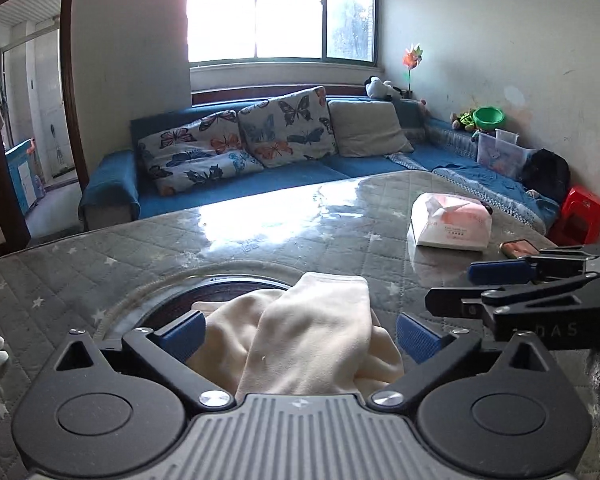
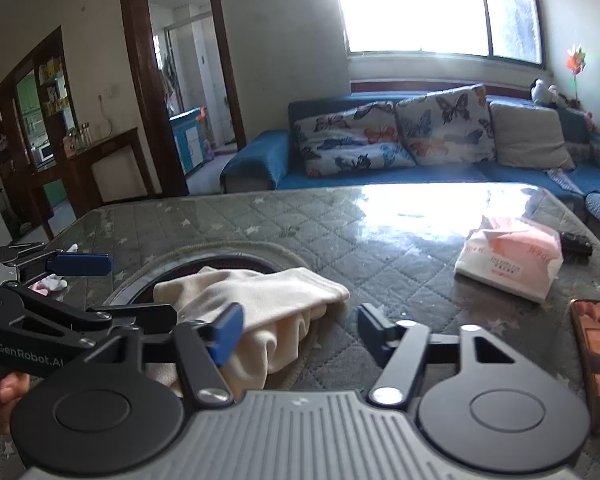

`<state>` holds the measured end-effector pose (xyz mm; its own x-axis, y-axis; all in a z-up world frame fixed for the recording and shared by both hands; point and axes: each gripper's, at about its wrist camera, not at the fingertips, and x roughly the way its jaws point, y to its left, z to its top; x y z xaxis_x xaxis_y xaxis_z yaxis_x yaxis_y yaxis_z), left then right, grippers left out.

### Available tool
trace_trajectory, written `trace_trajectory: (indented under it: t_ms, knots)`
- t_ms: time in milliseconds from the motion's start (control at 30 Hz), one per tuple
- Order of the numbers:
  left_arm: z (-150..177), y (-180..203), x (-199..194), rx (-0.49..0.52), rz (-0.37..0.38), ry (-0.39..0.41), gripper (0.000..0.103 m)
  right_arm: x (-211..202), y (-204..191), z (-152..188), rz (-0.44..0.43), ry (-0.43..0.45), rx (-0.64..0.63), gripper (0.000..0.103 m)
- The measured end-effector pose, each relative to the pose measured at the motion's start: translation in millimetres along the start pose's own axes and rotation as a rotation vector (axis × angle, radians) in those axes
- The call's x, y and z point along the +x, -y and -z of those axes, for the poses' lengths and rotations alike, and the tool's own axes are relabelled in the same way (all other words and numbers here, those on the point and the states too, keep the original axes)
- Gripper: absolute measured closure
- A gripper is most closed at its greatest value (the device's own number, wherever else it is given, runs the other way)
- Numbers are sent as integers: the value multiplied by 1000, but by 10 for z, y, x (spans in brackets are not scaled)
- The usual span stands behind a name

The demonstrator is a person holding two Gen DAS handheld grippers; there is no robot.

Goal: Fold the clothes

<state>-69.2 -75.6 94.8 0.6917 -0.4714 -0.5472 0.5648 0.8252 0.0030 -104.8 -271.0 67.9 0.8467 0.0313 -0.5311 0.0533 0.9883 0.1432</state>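
Quilted table (image 1: 260,240) holds tissue pack (image 1: 452,224) and phone (image 2: 598,364) beside cream garment (image 1: 312,336).

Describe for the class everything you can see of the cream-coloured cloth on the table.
The cream-coloured cloth is soft, plain fabric, bunched and partly folded, with one smooth flap laid over rumpled layers beneath. It lies on the grey quilted star-patterned table cover, over a dark round opening. It sits between the open blue-padded fingers of the left gripper; the right gripper is open beside it.
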Motion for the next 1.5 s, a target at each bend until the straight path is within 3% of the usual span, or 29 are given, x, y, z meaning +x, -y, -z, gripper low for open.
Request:
trace_trajectory:
  t_ms: [133,200,433,533,633,667,733,800,933,1033,1267,1400,1500]
  knots:
    - [22,-6,6,5,32,-9,0,-114,-62,24,102,66,-28,6]
    - [38,10,20,16,45,-15,0,-168,-64,37,162,112,-36,0]
    - [97,88,142,67,69,-48,2,-199,102,12,120,152,-4,0]
    - [104,143,259,87,66,-92,21,-139,122,26,129,130,-6,0]
    - [122,173,424,96,69,-144,66,-73,140,29,141,92,-1,1]
    - [129,177,479,95,71,-159,70,-40,149,30,143,70,2,2]
    - [156,204,525,123,54,-166,82,13,156,44,112,36,-1,13]
    - [170,177,492,126,57,-152,88,83,152,59,88,-7,-4,22]
    - [162,37,395,80,76,-128,90,276,163,116,24,-84,25,50]
    - [143,-62,334,39,86,-118,90,411,161,141,-19,-125,49,63]
    - [135,-168,283,-22,127,-106,91,726,44,106,-78,-155,77,74]
    - [125,-263,217,-47,130,-94,90,697,-46,-20,-56,-112,38,100]
    - [127,-386,130,-78,124,-81,91,675,-113,-114,-40,-80,10,101]
